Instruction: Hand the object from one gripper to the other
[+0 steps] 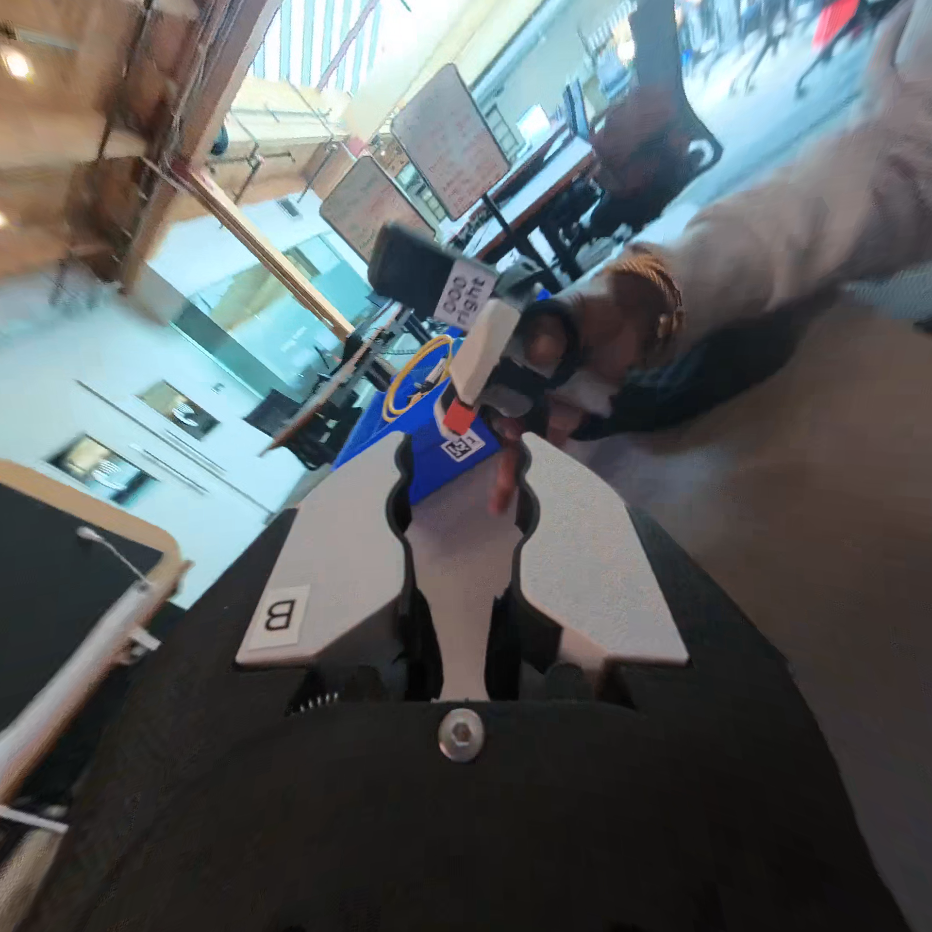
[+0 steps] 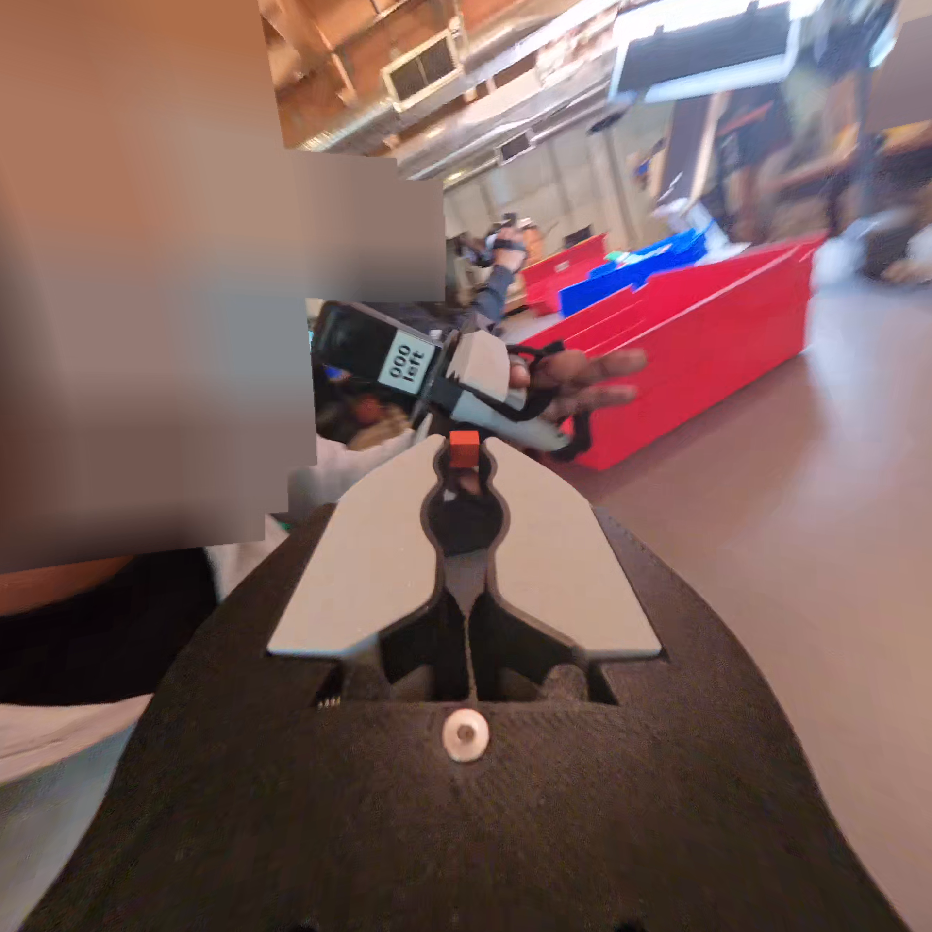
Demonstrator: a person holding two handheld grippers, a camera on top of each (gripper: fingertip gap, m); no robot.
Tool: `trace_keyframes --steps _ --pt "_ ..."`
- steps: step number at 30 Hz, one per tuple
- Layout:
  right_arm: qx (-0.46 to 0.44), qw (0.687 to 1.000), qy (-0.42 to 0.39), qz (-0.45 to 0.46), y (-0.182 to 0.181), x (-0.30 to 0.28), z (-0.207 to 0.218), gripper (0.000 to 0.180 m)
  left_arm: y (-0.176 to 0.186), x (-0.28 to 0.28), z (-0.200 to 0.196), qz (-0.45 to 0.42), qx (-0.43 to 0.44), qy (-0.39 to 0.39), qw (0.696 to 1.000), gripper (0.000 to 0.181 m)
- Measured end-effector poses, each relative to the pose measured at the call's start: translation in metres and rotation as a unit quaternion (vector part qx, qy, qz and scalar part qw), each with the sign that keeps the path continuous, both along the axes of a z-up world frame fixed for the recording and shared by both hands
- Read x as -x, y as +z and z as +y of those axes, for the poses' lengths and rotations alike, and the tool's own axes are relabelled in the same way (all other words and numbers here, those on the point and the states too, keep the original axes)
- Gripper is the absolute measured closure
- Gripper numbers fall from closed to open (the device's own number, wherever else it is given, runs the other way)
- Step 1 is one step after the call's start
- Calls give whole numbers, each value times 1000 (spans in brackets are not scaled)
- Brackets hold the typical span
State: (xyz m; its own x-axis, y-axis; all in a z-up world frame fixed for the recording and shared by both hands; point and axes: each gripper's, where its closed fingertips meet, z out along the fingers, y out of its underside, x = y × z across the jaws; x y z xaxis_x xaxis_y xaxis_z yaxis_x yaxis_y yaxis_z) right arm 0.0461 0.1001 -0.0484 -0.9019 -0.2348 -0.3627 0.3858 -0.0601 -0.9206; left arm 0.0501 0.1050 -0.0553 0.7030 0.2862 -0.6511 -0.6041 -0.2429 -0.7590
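The right claw is pinched on a small red block at its very fingertips, held up off the brown worktop. Its own camera shows the block head-on, with the left claw beyond it in a person's hand, and a red bin farther back on the worktop. The left claw has its fingers parted with nothing between them. Only its camera shows the right claw side-on with the block poking from its tip just ahead, plus a blue bin and a yellow cable loop behind.
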Motion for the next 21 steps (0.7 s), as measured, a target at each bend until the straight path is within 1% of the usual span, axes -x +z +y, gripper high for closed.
trace_keyframes --steps 2,5,7,10,12,14,15,16,17,18,19,20,21 --pt "-12 995 59 -84 -5 -7 -2 170 -2 -2 5 31 12 8 999 151" --pt "-26 985 98 -137 -11 -14 -5 169 -8 -5 8 28 25 -5 999 163" --pt "-33 984 101 -146 -13 -14 -6 169 -9 -7 8 23 27 -12 999 170" --pt "-37 984 95 -145 -15 -12 -7 168 -12 -4 8 0 31 -9 999 170" --pt "-25 990 77 -111 -12 -10 -7 165 -7 -3 6 -71 -7 -22 997 171" --pt "-11 999 28 -19 -8 -5 -6 148 0 -2 1 -184 -64 -53 979 171" --pt "-9 998 -11 58 -7 -1 -6 142 4 -1 -1 -250 -94 -72 961 171" --pt "-6 986 -55 155 -6 2 -6 141 6 -3 -3 -315 -117 -100 937 171" --pt "0 959 -99 264 -3 4 -4 143 7 -5 -3 -374 -138 -125 908 171" --pt "6 917 -140 372 -1 3 -3 146 8 -7 -3 -423 -149 -148 881 171" --pt "9 866 -169 470 1 0 -2 148 7 -10 -2 -459 -153 -168 859 171" --pt "3 818 -183 545 0 -4 -3 151 5 -13 -1 -482 -153 -179 844 171" --pt "-4 782 -187 595 -3 -8 -5 152 3 -14 1 -495 -150 -185 836 171"
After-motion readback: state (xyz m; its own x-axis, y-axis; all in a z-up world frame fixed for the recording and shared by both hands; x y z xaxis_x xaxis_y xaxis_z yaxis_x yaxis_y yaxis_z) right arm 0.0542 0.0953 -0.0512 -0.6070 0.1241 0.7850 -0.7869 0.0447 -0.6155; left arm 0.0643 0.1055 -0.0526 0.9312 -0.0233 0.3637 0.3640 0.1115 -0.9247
